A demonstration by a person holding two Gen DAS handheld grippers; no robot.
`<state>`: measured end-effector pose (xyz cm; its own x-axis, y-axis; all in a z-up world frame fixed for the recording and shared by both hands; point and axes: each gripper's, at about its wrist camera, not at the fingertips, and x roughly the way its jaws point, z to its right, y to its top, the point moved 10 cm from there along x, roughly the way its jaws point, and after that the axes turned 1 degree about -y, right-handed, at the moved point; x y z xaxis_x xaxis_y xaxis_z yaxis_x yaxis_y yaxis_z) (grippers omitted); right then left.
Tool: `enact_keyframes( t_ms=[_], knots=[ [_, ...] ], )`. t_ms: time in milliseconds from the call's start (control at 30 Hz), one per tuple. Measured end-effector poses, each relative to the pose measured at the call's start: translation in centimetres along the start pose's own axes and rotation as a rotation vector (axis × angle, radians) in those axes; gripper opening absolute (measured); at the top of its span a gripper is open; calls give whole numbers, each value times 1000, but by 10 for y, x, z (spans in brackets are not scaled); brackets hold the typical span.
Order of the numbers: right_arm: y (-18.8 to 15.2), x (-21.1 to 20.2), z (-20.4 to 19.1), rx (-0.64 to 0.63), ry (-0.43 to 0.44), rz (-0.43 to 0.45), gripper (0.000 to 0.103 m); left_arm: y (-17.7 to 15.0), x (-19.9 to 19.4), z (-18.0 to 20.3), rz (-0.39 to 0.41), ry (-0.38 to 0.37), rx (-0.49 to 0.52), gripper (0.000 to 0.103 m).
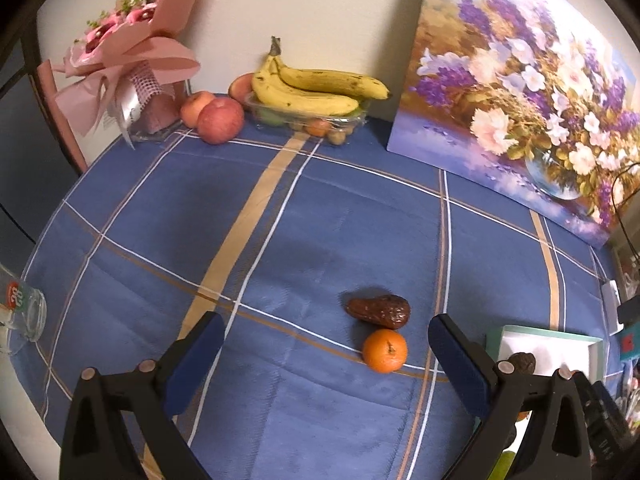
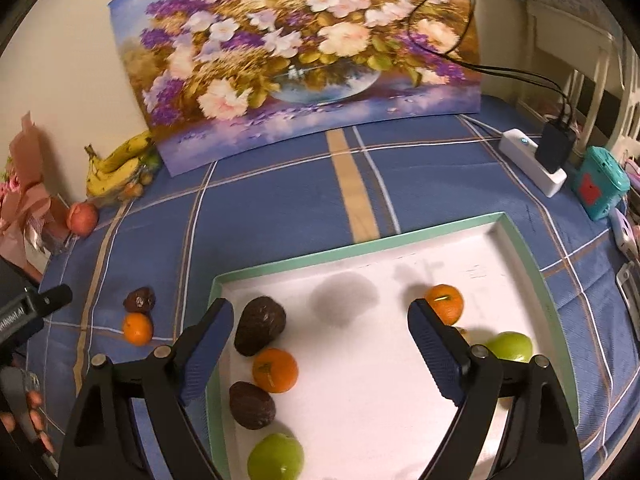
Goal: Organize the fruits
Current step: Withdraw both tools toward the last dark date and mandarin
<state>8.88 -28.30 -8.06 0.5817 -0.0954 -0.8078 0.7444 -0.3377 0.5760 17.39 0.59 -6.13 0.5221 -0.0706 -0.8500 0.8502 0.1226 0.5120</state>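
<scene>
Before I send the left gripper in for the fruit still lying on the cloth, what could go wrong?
The orange and the dark avocado lie touching, so closing on one may nudge the other; the round orange could roll across the tablecloth. Both sit off-centre toward the right finger of the open left gripper, so a straight approach might clip them. The tray has a raised rim to clear.

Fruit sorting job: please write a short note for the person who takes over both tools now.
Left tool: open, empty, over the blue cloth near the two loose fruits.
Right tool: open, empty, above the tray.
Done: in the tray lie two avocados, two oranges and two green fruits.
Left: one dark avocado and one orange lie on the cloth, left of the tray, touching or nearly so. Bananas and apples sit by the wall.
</scene>
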Motion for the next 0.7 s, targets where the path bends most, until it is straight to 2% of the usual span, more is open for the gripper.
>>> enact_keyframes(
  t_ms=[267,467,600,700],
  knots=[
    [-16,13,-38,-37,80,-64,89,3,5,-19,-3,-41,-62,103],
    [-19,14,-69,-69,142,-58,89,11,7,-36,21,-61,-86,103],
    [-21,19,-89,-96,160,-68,89,11,15,-42,-12,-87,-85,103],
    [-26,25,-102,-103,174,-91,89,6,29,-49,-53,-44,-51,103]
  ],
)
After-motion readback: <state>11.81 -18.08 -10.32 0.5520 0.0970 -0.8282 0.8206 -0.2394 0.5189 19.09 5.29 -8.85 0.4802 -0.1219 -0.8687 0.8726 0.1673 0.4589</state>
